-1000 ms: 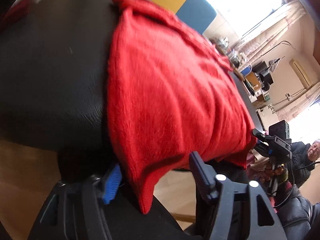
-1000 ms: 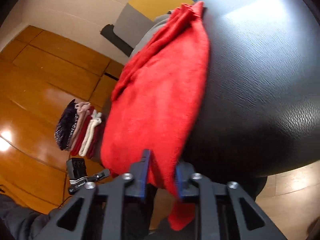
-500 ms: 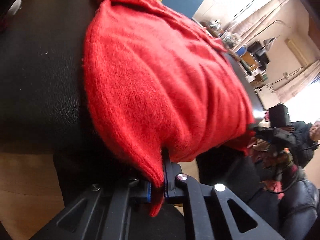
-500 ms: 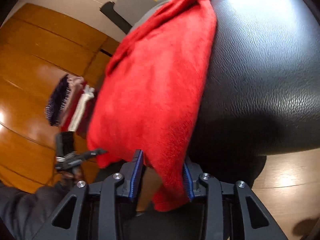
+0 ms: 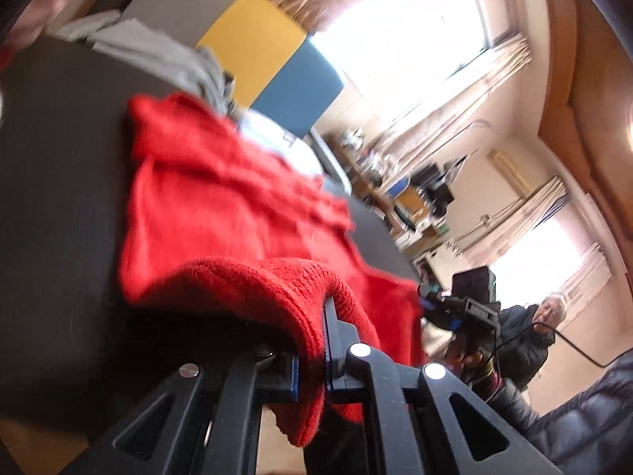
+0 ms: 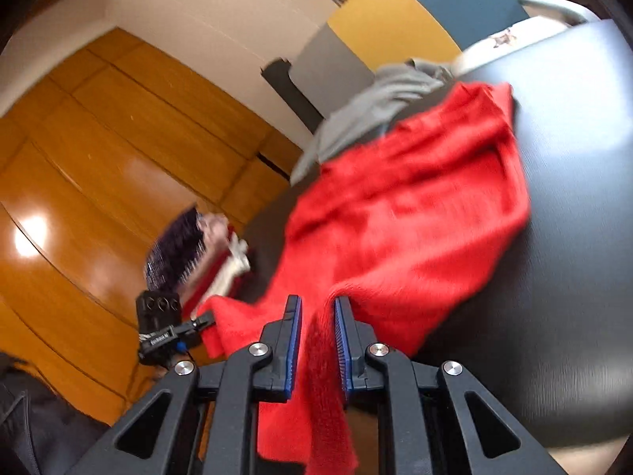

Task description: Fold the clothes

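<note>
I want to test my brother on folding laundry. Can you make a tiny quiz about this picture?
1. True or false: the left gripper is shut on the red sweater.
2. What is between the right gripper's closing jaws?
3. The sweater lies on: A) wooden floor, B) black leather surface, C) yellow panel.

Key: 1 true. 2 the red sweater's edge. 3 B.

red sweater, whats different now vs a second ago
The left gripper, open below the hem a second ago, has shut on the red sweater at its near corner. The right gripper kept the other corner between its jaws, which are closing now. Both have lifted the near edge up off the black seat. The grey garment and the folded pile stayed put.
</note>
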### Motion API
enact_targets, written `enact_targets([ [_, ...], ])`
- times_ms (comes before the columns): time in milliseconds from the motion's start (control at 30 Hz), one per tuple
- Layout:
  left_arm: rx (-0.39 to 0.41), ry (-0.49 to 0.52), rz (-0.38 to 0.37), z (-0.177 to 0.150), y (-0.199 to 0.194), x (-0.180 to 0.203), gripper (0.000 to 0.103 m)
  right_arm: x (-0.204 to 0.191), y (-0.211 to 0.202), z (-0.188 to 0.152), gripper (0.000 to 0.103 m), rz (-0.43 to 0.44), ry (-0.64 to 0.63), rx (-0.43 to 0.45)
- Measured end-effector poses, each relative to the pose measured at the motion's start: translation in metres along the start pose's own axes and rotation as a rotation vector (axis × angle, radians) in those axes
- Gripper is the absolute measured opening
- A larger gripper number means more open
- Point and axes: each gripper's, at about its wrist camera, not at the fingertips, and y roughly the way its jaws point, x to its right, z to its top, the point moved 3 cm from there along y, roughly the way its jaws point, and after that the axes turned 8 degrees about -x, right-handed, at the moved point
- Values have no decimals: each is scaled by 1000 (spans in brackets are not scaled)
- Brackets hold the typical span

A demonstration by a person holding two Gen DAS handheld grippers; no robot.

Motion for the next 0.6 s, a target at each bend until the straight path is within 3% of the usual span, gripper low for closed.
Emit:
enact_targets([
  [100, 6, 20, 22, 29, 15, -5, 7, 7, 13, 27, 18, -13, 9, 18],
  [167, -4, 23, 47, 41, 25, -12, 7, 18, 23, 36, 20, -63, 23, -19],
  [200, -17, 16, 64, 42, 28, -18, 7, 29, 26, 38, 25, -122, 50, -53],
  [333, -59, -14, 99, 34, 45, -37, 7, 52, 11, 16, 32, -178, 109, -101],
  [433, -70, -82, 102, 21, 50, -56, 7, 62, -11, -14, 60, -175, 165, -97],
  [467, -71, -96, 101, 17, 50, -59, 7, 65, -14, -25, 65, -171, 178, -101],
  [600, -83, -111, 111, 7, 50, -61, 7, 56, 17, -57, 67, -21, 192, -159],
])
